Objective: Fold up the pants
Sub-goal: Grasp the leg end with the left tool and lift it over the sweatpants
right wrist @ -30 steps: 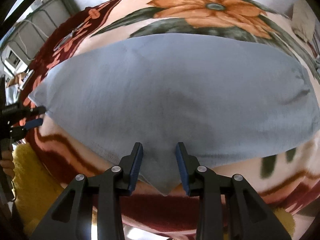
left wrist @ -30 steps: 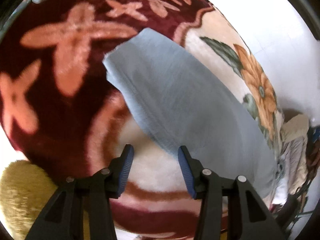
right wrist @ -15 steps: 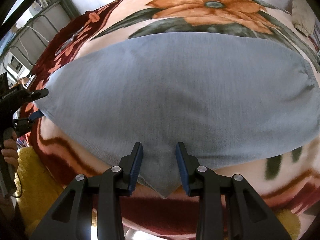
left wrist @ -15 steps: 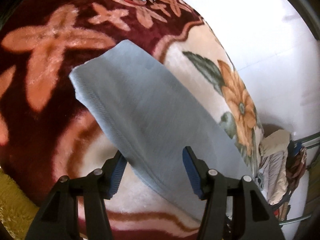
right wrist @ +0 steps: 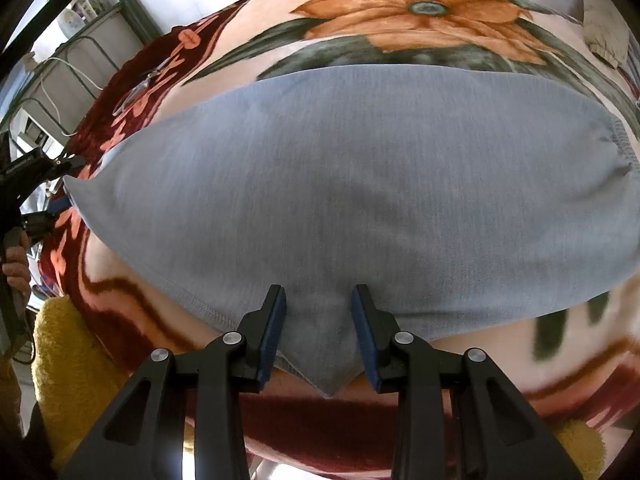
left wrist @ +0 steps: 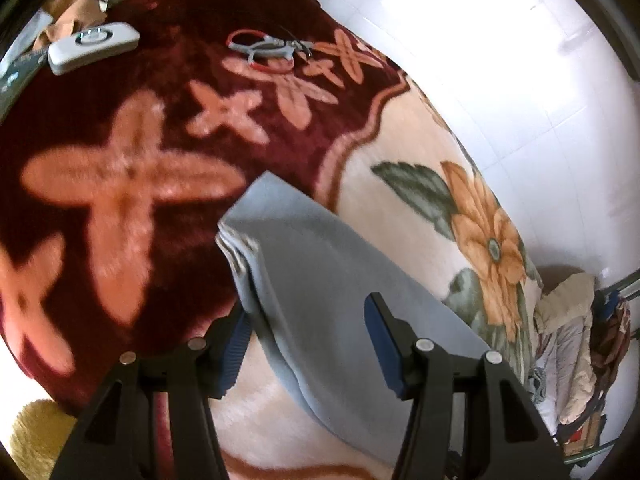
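Lying across the floral blanket [right wrist: 420, 20], the grey pants [right wrist: 340, 184] sit between both tongs: left tongs [left wrist: 308, 344] spread around the raised cuff end, right tongs [right wrist: 318, 332] pinching the crotch point.

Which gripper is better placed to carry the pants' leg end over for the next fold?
Left. The left gripper straddles the pants at the leg end; the right gripper sits mid-garment.

Your left gripper [left wrist: 308, 344] points steeply downward, its blue-padded fingers [left wrist: 382, 344] standing well apart with cloth passing loosely between them, not pinched. Your right gripper [right wrist: 319, 334] also tilts down, its fingers [right wrist: 273, 332] set narrower and parallel. Your left hand [right wrist: 16, 258] wraps the handle at the frame's edge.
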A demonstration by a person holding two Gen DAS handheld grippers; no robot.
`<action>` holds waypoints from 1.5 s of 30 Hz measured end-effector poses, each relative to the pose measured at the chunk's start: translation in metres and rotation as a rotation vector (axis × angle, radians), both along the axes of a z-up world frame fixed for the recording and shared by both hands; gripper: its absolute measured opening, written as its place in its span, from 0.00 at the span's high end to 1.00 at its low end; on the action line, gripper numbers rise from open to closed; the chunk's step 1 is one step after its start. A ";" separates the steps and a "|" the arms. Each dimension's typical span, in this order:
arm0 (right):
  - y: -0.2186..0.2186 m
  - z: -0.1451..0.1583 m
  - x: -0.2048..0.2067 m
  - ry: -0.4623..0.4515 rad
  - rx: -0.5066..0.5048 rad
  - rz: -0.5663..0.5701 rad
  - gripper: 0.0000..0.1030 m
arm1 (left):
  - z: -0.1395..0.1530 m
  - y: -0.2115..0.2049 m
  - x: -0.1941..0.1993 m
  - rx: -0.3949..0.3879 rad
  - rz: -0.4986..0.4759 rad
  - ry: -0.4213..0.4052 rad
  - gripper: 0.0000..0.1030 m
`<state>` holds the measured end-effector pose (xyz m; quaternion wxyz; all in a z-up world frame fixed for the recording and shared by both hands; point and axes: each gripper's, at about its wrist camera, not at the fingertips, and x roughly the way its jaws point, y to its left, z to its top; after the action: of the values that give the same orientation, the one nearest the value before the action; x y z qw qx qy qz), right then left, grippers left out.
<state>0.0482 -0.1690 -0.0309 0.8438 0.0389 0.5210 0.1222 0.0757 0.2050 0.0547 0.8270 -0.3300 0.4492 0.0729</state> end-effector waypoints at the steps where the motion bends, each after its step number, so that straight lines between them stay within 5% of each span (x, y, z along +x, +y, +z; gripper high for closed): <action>1: 0.000 0.000 0.000 0.000 -0.001 0.000 0.66 | 0.004 0.002 0.000 0.009 -0.001 -0.011 0.44; 4: 0.000 0.000 0.000 -0.001 -0.004 0.000 0.66 | 0.016 0.009 -0.003 0.075 0.003 -0.026 0.44; 10: 0.003 0.009 -0.003 -0.005 -0.018 0.001 0.66 | 0.006 0.028 0.002 0.190 -0.040 0.108 0.43; 16: 0.004 0.025 -0.010 -0.024 -0.024 -0.004 0.66 | -0.034 0.040 0.011 0.171 -0.110 0.233 0.43; 20: 0.002 0.038 -0.017 -0.045 -0.032 -0.011 0.66 | -0.041 0.036 0.015 0.166 -0.121 0.216 0.34; 25: -0.001 0.047 -0.021 -0.058 -0.028 -0.027 0.66 | -0.041 0.022 0.017 0.223 -0.154 0.198 0.34; 29: -0.004 0.048 -0.023 -0.056 -0.031 -0.040 0.66 | -0.040 0.009 0.017 0.243 -0.213 0.173 0.42; 36: -0.013 0.049 -0.026 -0.058 -0.015 -0.060 0.66 | -0.035 0.019 0.016 0.132 -0.202 0.121 0.85; 45: -0.026 0.054 -0.031 -0.087 0.013 -0.085 0.66 | 0.031 -0.017 0.013 0.191 -0.304 -0.030 0.87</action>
<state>0.0172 -0.1947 0.0236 0.8697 0.0612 0.4811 0.0915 0.0890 0.1875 0.0859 0.8628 -0.1791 0.4724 -0.0157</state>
